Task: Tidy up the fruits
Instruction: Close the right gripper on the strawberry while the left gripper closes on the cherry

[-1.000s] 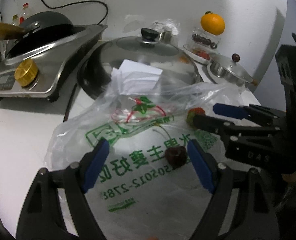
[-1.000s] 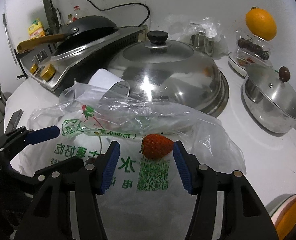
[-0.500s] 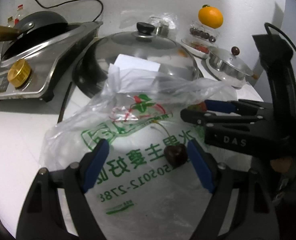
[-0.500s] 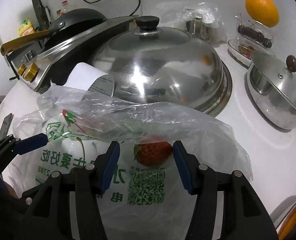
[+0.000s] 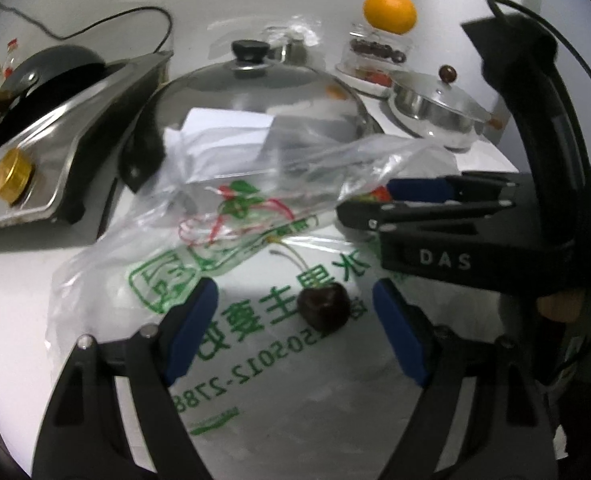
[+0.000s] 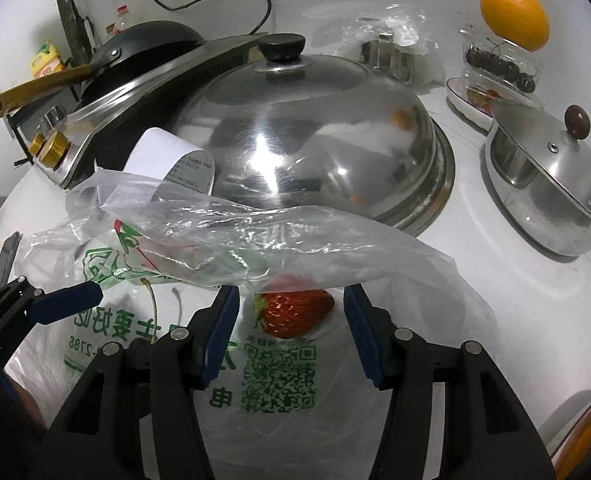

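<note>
Red strawberry (image 6: 293, 312) between right gripper (image 6: 291, 328) fingers, untouched.

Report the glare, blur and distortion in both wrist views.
Left wrist: soft and slightly blurred, with the cherry dark against the bright plastic bag; fisheye bends the edges. Right wrist: sharper, with glare streaks on the domed lid and the strawberry partly veiled by a bag fold.
</note>
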A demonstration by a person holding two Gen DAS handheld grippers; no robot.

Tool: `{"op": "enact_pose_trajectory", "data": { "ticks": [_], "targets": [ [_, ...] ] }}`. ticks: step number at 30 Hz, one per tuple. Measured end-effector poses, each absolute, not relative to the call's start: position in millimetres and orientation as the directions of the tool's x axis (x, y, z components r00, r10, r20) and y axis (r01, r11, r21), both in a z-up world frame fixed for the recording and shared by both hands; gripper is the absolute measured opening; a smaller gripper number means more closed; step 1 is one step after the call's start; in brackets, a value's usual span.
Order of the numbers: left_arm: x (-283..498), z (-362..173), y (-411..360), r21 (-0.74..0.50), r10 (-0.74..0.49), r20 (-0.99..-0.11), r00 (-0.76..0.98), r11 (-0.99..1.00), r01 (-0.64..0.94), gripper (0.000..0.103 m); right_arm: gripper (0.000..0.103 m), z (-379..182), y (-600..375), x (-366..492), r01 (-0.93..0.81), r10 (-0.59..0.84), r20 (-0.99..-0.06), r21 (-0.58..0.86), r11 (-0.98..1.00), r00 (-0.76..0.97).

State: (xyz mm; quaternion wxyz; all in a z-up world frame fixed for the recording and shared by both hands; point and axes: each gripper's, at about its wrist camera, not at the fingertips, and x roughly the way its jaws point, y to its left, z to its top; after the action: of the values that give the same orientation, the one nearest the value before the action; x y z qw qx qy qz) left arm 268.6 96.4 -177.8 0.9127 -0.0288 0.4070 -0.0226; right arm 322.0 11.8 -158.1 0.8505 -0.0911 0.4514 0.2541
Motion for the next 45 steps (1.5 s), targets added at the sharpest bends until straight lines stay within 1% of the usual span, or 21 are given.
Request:
{"op": "enact_pose_trajectory", "data": {
  "ticks": [2,3,4,5,7,9,10,12,14,17,30,45],
  "targets": [
    [268.9,-177.2,95.3,-0.069,-0.071,-0.739,0.67,0.997,0.029,0.079,0.056,-159.9,9.6,324.3,-0.508,0.348,-0.816,0.078,0.858,0.462],
    [269.4,-177.2,94.4,-0.066,-0.072,-0.738,0.671,0.997,0.034,0.073,0.056,-160.3,9.0,325.2,-0.504,0.346,-0.817,0.08,0.86,0.461],
    [270.8,-177.9,93.4,-0.062,-0.071,-0.741,0.668,0.997,0.038,0.068,0.056,-160.6,8.4,325.9,-0.5,0.346,-0.818,0.084,0.862,0.46],
    [271.7,-179.4,92.3,-0.057,-0.071,-0.745,0.663,0.997,0.043,0.066,0.056,-161.2,8.6,326.7,-0.498,0.346,-0.819,0.086,0.863,0.458],
    [272.8,-182.0,90.3,-0.051,-0.074,-0.752,0.655,0.997,0.054,0.055,0.056,-162.7,9.5,327.6,-0.5,0.341,-0.822,0.08,0.862,0.456],
    [272.8,-183.8,86.7,-0.04,-0.076,-0.755,0.652,0.997,0.069,0.053,0.055,-162.8,10.6,327.3,-0.503,0.339,-0.822,0.074,0.861,0.459],
    [273.1,-185.0,85.4,-0.036,-0.076,-0.758,0.647,0.997,0.075,0.049,0.055,-162.8,10.4,327.3,-0.504,0.34,-0.821,0.075,0.86,0.458],
    [273.9,-186.2,84.6,-0.037,-0.08,-0.763,0.642,0.996,0.08,0.044,0.05,-162.2,9.1,326.9,-0.505,0.35,-0.82,0.086,0.859,0.454],
    [273.5,-186.5,85.0,-0.042,-0.086,-0.763,0.641,0.996,0.083,0.043,0.043,-160.4,8.7,325.2,-0.512,0.36,-0.816,0.094,0.854,0.452],
    [272.5,-186.9,84.9,-0.05,-0.097,-0.764,0.638,0.995,0.091,0.031,0.042,-157.3,9.1,321.1,-0.516,0.355,-0.812,0.08,0.853,0.462],
    [263.4,-179.0,89.0,-0.08,-0.116,-0.757,0.643,0.993,0.085,0.031,0.042,-135.5,-1.4,304.8,-0.531,0.414,-0.784,0.128,0.838,0.464],
    [245.5,-155.6,81.5,-0.065,-0.101,-0.725,0.682,0.995,0.078,0.031,0.042,-109.6,-13.9,275.3,-0.546,0.425,-0.76,0.111,0.83,0.492]
  ]
}}
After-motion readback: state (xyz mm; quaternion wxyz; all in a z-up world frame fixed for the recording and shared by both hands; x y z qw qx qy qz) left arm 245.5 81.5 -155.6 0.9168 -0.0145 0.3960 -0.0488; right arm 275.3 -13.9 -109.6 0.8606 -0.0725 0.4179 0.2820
